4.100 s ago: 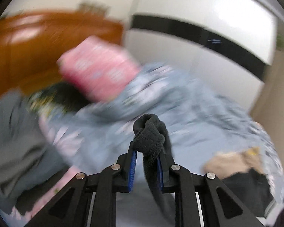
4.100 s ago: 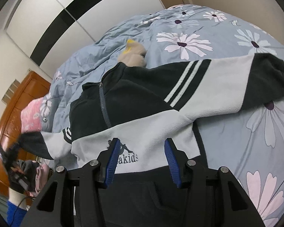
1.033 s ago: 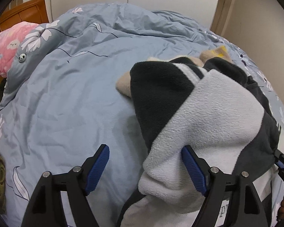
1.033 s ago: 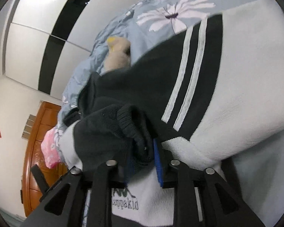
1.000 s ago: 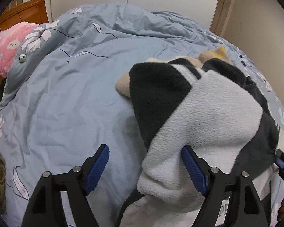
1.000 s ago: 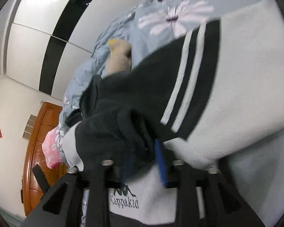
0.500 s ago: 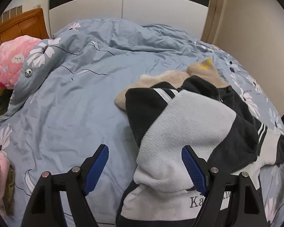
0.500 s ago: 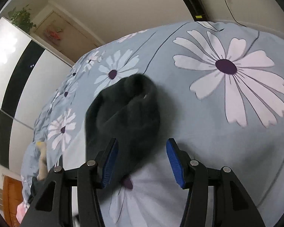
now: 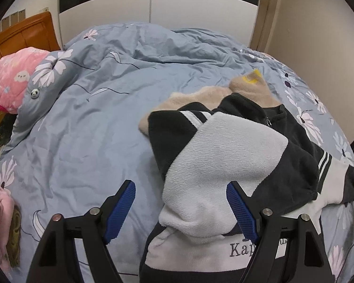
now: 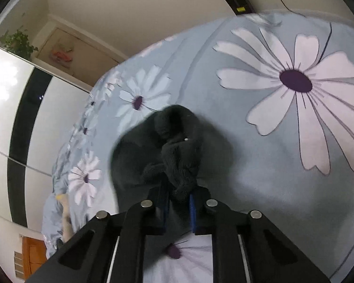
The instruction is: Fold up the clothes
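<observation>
a fuzzy jacket point(image 9: 219, 155) lies on the bed, on a blue blanket point(image 9: 94, 122) with white flowers. the jacket is soft fleece, part black and part pale grey, with thin white stripes and a little zip at the neck. one grey and black sleeve is folded over the front of it. near the bottom there are letters that start with "kap". a tan fluffy piece of clothing point(image 9: 200, 96) with a yellow patch peeks out from under the jacket's far side.

the left gripper point(image 9: 180, 206) is wide open and holds nothing. its blue pads sit on each side of the folded sleeve.

the right gripper point(image 10: 178, 208) is closed tight on the dark cuff point(image 10: 174, 155) of the other sleeve, which bunches up between its blue pads. the cuff sits over the flowery blanket.

a pink pillow point(image 9: 11, 77) rests at the far left by the brown wooden headboard point(image 9: 21, 35).
</observation>
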Available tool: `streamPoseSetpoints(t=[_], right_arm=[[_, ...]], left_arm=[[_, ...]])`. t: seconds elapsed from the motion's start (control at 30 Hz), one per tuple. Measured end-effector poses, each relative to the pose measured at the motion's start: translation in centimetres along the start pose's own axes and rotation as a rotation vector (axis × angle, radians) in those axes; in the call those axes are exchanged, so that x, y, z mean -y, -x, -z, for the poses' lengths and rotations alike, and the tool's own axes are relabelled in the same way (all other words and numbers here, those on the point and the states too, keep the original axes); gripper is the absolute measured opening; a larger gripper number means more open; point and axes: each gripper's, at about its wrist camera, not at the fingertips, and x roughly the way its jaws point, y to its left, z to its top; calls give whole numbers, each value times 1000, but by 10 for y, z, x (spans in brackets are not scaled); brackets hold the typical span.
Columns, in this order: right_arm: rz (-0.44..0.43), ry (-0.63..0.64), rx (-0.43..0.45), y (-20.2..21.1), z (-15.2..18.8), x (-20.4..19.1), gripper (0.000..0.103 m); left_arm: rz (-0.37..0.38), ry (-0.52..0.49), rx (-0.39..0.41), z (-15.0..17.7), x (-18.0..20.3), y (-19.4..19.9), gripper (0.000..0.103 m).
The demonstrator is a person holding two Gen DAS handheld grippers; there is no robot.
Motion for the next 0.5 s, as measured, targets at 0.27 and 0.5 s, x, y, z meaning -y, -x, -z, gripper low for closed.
streamPoseSetpoints(t=[0.27, 0.5], right_arm=[[-110, 377, 87, 64, 30, -150, 13], [-377, 699, 55, 86, 115, -299, 13]], left_arm=[[28, 80, 12, 9, -21, 14, 82], [56, 178, 28, 21, -54, 31, 82]])
